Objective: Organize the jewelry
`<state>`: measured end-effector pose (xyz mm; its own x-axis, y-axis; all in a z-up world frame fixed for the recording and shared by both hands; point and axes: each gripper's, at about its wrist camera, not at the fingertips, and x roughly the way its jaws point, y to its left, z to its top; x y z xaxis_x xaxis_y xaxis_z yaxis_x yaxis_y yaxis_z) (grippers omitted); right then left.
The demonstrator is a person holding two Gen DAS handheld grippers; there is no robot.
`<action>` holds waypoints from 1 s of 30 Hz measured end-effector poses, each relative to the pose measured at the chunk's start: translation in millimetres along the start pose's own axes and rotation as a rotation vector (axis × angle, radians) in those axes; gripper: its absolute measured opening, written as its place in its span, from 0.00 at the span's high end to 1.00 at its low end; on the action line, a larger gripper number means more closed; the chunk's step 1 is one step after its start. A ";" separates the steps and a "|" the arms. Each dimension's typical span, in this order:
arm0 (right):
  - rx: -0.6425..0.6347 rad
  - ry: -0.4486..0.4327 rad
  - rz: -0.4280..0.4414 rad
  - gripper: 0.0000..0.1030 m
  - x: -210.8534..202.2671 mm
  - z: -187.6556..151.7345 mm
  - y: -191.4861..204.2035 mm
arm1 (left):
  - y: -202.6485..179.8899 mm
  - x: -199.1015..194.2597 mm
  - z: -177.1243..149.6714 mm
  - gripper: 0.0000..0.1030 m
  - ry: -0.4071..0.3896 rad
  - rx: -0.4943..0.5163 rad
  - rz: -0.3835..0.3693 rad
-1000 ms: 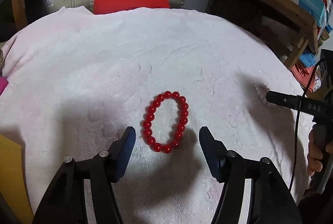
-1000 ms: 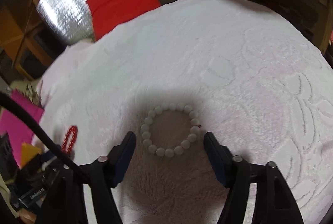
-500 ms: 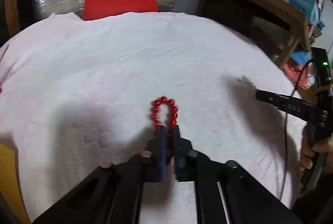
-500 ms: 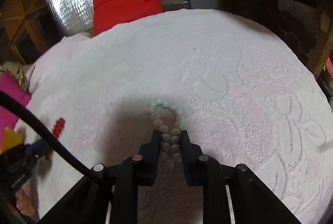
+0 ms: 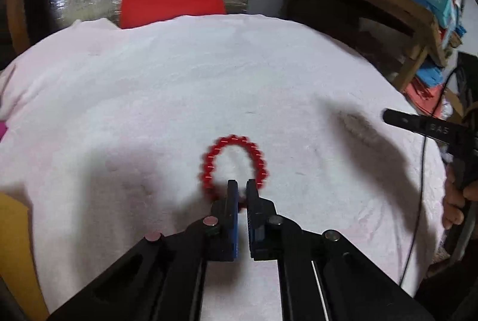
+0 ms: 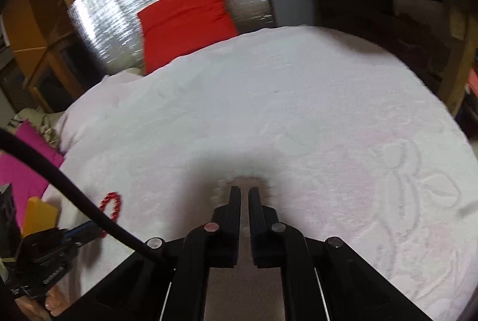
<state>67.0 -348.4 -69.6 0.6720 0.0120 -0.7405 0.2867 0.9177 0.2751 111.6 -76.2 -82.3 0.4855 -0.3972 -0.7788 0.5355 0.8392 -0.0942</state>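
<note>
Seemingly, in the left wrist view, the red bead bracelet [image 5: 236, 162] is pinched at its near edge by the left gripper [image 5: 242, 186], whose jaws are nearly closed on it, while the loop rests blurred on the white textured cloth [image 5: 179, 82] covering the surface. Round, glossy beads on a cord are judged light, limp and slippery, so a hold across one strand is thought best. From the right wrist view, the right gripper [image 6: 244, 192] is drawn narrow over the pale bead bracelet [image 6: 248, 182]; only a few blurred whitish beads are seen at the fingertips, and a firm hold cannot be confirmed. An embossed floral relief is shown on the cloth.
</note>
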 end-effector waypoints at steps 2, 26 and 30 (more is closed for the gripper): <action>0.043 0.037 0.001 0.78 2.6 1.6 -10.1 | 7.0 -0.7 1.4 0.84 0.000 -0.020 0.014; -0.156 0.022 -0.076 0.90 23.4 -9.8 19.7 | -15.2 11.2 0.4 0.90 -0.002 0.036 0.005; -0.118 0.014 -0.012 0.90 18.7 -3.8 21.0 | -18.9 4.0 -2.2 0.91 -0.008 0.035 -0.020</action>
<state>83.0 -327.3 -79.9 0.6594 0.0058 -0.7518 0.2118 0.9580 0.1932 102.0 -92.8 -85.0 0.4796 -0.4170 -0.7721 0.5694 0.8174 -0.0878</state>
